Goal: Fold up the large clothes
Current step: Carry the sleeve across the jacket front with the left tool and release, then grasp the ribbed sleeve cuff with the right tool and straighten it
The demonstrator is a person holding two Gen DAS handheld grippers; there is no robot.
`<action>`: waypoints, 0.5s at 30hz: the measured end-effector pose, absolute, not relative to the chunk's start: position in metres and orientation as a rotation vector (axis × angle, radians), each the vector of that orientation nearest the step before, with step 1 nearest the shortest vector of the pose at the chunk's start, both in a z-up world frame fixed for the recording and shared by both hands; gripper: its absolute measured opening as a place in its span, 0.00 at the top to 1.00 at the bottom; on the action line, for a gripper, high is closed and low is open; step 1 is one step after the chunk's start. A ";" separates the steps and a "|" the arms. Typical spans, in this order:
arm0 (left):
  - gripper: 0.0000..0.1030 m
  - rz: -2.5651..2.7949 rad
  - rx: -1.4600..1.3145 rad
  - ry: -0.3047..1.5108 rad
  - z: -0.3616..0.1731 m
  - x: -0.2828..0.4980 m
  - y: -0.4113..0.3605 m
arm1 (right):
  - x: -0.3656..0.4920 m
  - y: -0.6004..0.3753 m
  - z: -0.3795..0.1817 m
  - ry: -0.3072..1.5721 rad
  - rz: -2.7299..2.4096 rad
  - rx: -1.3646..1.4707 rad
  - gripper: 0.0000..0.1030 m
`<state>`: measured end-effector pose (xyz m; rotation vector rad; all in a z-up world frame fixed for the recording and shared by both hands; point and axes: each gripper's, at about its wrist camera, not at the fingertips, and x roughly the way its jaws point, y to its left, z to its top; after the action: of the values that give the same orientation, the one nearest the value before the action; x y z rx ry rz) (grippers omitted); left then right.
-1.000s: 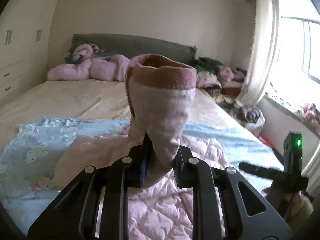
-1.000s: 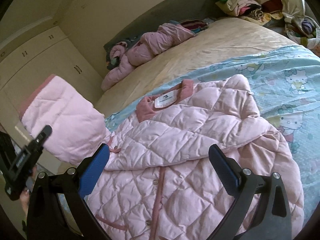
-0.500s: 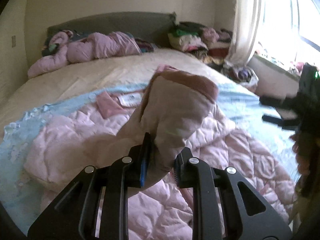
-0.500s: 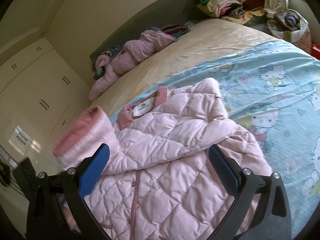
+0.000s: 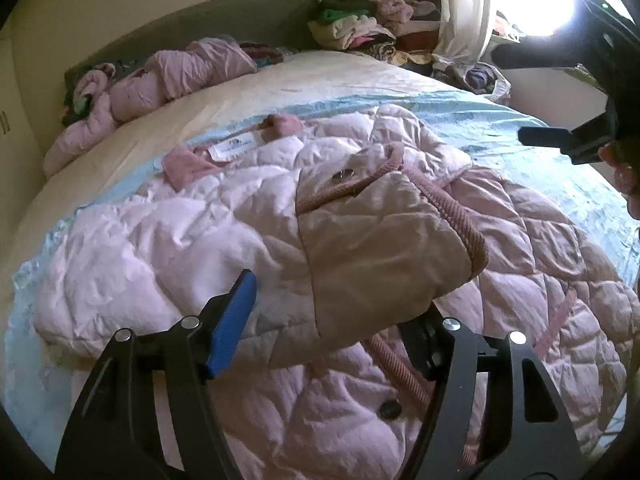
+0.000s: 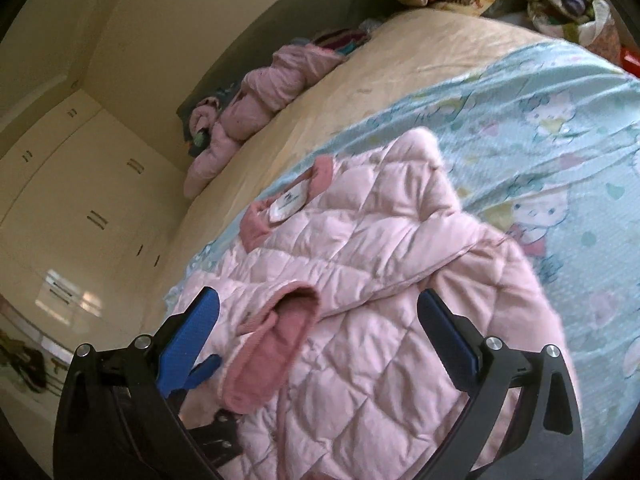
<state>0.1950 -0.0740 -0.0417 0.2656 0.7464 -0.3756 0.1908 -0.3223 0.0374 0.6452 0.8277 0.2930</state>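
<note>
Left gripper spread wide, blue pad at 7 o'clock in its own view, other finger mostly hidden under the sleeve; clamped on nothing, though whether the sleeve cloth brushes that hidden finger cannot be told. Sleeve laid across the chest of the pink quilted jacket, ribbed cuff turned toward 2 o'clock. Right gripper likewise spread apart, blue pads at 8 and 4 o'clock in its view, hovering over the jacket and gripping nothing, with the open cuff just between and below the pads. Seen also from the left view as a dark shape at 2 o'clock, off the jacket's far edge. Jacket spread front-up on a light blue cartoon-print sheet, collar with white label pointing toward 11 o'clock. Beyond the collar, bare cream mattress cover. Farther out at 10 o'clock, a second pink garment bundled against the grey headboard. At 1 o'clock, a heap of mixed clothes beside the white curtain. At 9 o'clock in the right view, cream wardrobe doors.
</note>
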 end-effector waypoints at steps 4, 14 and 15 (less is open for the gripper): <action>0.25 -0.387 0.275 0.769 -0.040 0.182 -0.067 | 0.198 -0.306 0.027 0.884 0.330 0.670 0.04; 0.11 -0.294 0.094 0.716 -0.004 0.167 0.003 | 0.224 -0.259 -0.008 1.007 0.388 0.770 0.05; 0.10 -0.269 0.083 0.706 0.000 0.167 0.011 | 0.225 -0.256 -0.012 1.015 0.375 0.775 0.06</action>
<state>0.1671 0.0109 0.0003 0.0835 0.7061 -0.2688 0.2254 -0.2557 -0.0119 0.7752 1.0153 0.3754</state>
